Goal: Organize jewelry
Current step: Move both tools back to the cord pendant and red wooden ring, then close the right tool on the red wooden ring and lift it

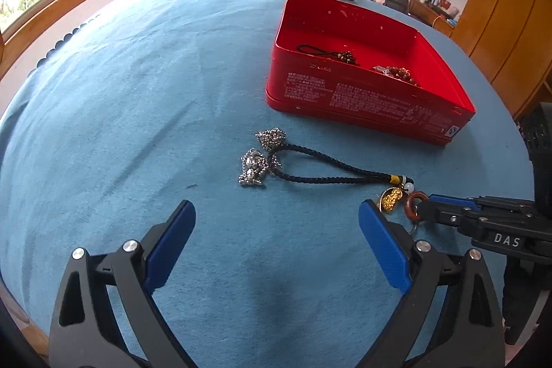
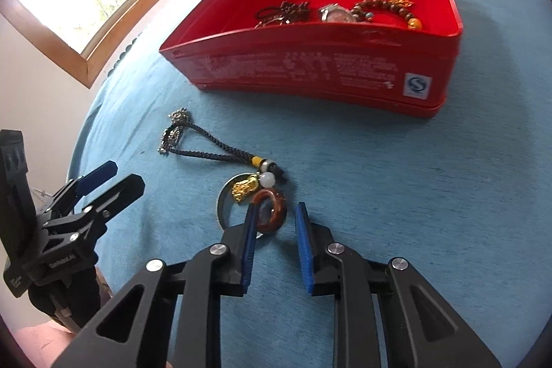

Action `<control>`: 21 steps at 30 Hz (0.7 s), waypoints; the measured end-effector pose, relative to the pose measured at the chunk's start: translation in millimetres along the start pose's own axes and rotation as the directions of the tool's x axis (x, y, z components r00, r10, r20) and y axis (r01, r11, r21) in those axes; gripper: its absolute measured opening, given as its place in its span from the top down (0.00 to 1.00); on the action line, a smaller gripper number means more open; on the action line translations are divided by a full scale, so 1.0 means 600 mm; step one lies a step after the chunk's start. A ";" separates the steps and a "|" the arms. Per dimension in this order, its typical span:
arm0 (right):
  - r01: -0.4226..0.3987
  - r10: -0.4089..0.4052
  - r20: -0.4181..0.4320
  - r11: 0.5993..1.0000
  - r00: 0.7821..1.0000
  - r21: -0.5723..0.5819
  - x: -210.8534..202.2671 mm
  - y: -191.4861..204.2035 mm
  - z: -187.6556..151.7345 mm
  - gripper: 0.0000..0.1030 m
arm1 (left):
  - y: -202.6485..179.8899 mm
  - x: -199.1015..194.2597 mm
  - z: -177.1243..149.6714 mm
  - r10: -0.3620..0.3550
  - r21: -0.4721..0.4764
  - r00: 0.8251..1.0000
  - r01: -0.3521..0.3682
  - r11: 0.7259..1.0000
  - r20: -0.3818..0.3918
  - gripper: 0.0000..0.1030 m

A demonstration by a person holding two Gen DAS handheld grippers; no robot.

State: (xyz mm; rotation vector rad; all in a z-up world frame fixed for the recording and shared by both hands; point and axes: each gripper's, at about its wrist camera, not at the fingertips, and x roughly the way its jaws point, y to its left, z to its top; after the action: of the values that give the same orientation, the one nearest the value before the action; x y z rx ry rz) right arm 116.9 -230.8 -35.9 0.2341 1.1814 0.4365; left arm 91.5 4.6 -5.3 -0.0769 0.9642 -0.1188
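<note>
The right claw sits half-closed around the brown ring, its pads not yet pinching it. The left claw gapes empty beside the black cord.

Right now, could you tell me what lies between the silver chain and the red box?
Only bare blue cloth lies between the silver chain and the red box; the left wrist view shows it best.

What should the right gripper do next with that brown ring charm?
Probably finish closing on the brown ring: it sits between the right gripper's pads, touching only the left one. The red box already holds other pieces.
</note>
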 end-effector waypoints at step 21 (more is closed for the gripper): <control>-0.046 0.046 0.025 0.999 0.999 0.004 -0.036 -0.015 -0.017 0.96 | -0.014 0.001 -0.001 -0.055 0.004 0.998 0.055 0.998 -0.037 0.08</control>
State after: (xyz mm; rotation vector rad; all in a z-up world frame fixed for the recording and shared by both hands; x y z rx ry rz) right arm 102.8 -249.1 -25.1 0.2701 1.1540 0.4698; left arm 90.6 -3.8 -5.1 -0.0969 0.9988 -0.1737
